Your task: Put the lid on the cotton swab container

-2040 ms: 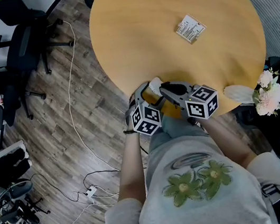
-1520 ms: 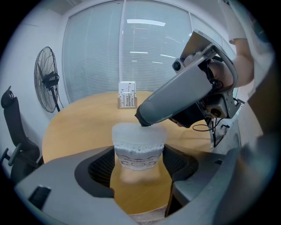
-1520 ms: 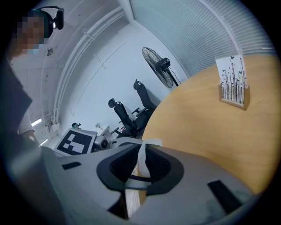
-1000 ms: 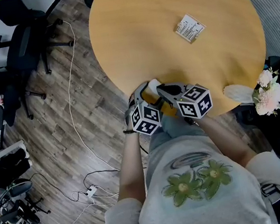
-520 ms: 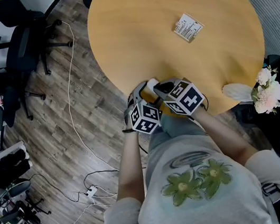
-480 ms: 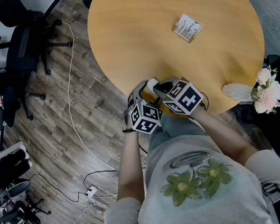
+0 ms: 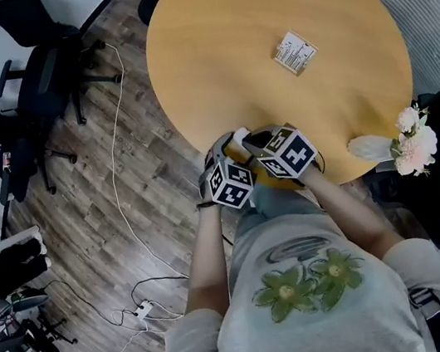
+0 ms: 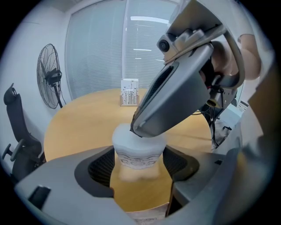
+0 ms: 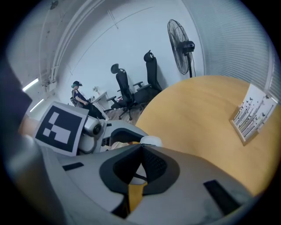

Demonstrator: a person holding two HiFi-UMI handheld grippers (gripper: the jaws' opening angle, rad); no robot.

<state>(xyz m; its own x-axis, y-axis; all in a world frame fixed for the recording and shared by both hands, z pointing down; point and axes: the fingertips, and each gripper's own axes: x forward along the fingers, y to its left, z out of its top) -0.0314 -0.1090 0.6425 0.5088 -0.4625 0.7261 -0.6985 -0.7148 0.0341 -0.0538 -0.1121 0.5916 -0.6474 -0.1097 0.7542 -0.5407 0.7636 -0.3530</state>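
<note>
The cotton swab container (image 8: 138,151), a small clear tub with a white lid (image 8: 131,137), stands at the near edge of the round wooden table (image 7: 257,4). My left gripper (image 8: 139,166) has its jaws set wide around the tub, one pad against each side. My right gripper (image 8: 134,128) is shut, and its tips come down from the right onto the lid. In the head view the container (image 7: 240,134) shows white between the left gripper (image 7: 232,147) and the right gripper (image 7: 251,139). From the right gripper (image 9: 141,147) the lid (image 9: 150,140) peeks out just past the tips.
A small printed card (image 7: 295,51) sits upright on the table's far right part. A bunch of pale flowers (image 7: 413,147) lies off the table's right edge. Office chairs (image 7: 34,77) and a white cable (image 7: 115,130) are on the wooden floor at left. A fan (image 8: 50,81) stands behind.
My right gripper has swung left, toward the container, and its shut tips now sit over the lid. The left gripper has kept its hold and place.
</note>
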